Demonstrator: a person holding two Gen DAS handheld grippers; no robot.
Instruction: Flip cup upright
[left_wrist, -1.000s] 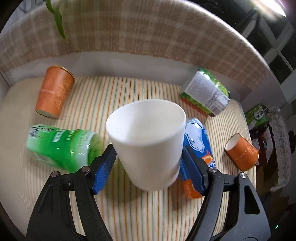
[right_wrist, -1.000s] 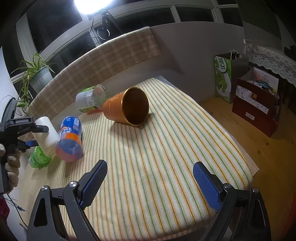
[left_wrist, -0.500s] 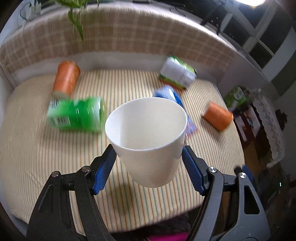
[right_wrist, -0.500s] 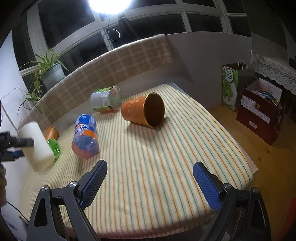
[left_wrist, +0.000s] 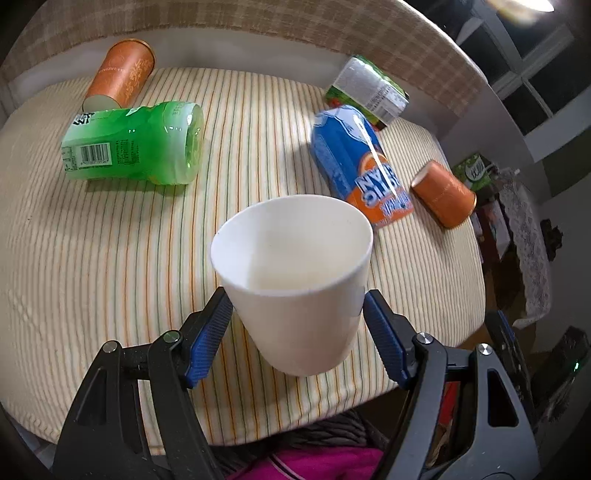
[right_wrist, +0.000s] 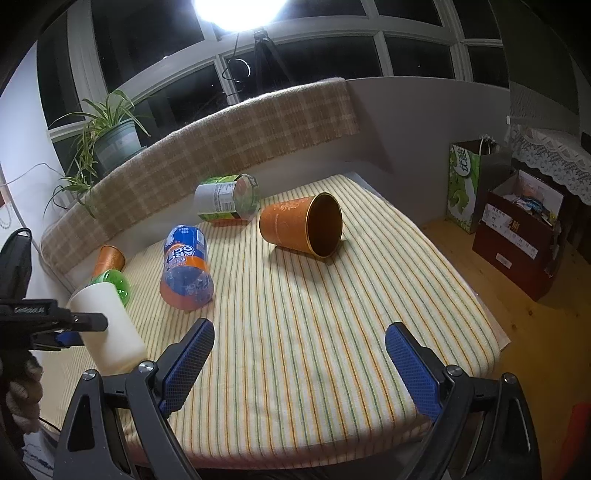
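Note:
My left gripper (left_wrist: 297, 325) is shut on a white paper cup (left_wrist: 295, 273), mouth up, near the front edge of the striped cushion (left_wrist: 110, 258). The cup also shows in the right wrist view (right_wrist: 105, 325), its base at or just above the cushion; I cannot tell which. My right gripper (right_wrist: 299, 354) is open and empty above the cushion's front. An orange cup (right_wrist: 301, 230) lies on its side ahead of it, mouth toward me; it also shows in the left wrist view (left_wrist: 443, 194). A second orange cup (left_wrist: 120, 74) lies on its side at the back left.
A green bottle (left_wrist: 136, 142), a blue and orange bottle (left_wrist: 360, 162) and a green-labelled can (left_wrist: 367, 90) lie on the cushion. A plaid backrest (right_wrist: 229, 136) runs behind. A plant (right_wrist: 110, 136) stands on the sill. A green bag (right_wrist: 463, 184) and boxes (right_wrist: 517, 236) stand on the floor at right.
My left gripper has carried the white cup down and toward the cushion's front edge. The right gripper has stayed open and shifted its view a little.

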